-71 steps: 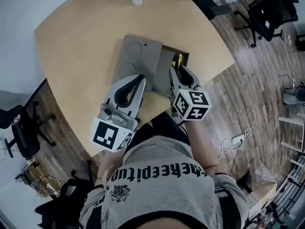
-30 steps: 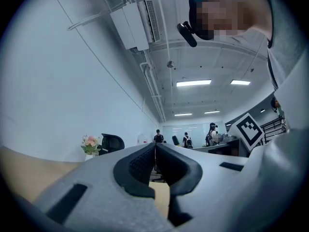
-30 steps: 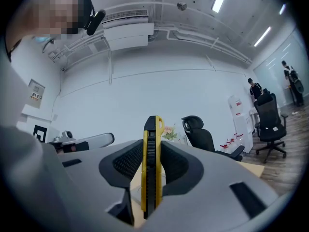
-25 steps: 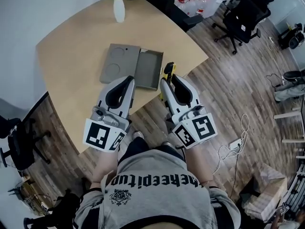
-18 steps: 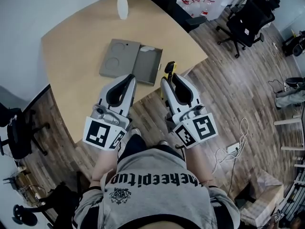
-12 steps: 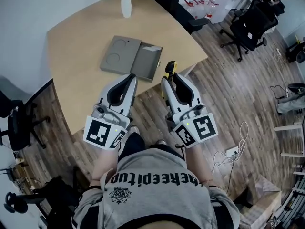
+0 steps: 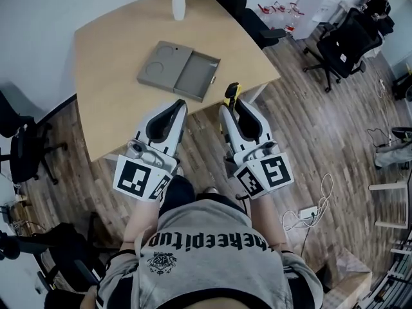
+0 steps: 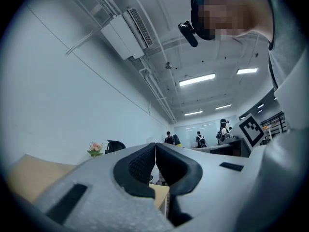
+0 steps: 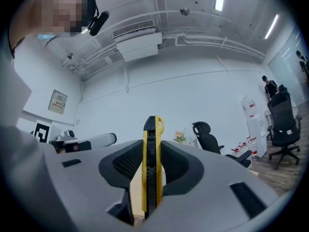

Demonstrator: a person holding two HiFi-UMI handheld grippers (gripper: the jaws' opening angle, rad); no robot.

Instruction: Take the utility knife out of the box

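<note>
I am gripping the yellow and black utility knife [image 9: 150, 149] upright in my right gripper [image 7: 235, 111]. Both pads are pressing on its flat sides and its top end is sticking out above the jaws. In the head view the knife is sitting out past the table's near edge, over the wooden floor and well apart from the box. The grey box [image 7: 179, 79] is lying open on the tan table [image 7: 109, 44], and its tray is looking empty from here. My left gripper [image 7: 175, 108] is hovering beside the right one, jaws pressed together on nothing. I am judging the removal done; at most, setting the knife down is remaining.
</note>
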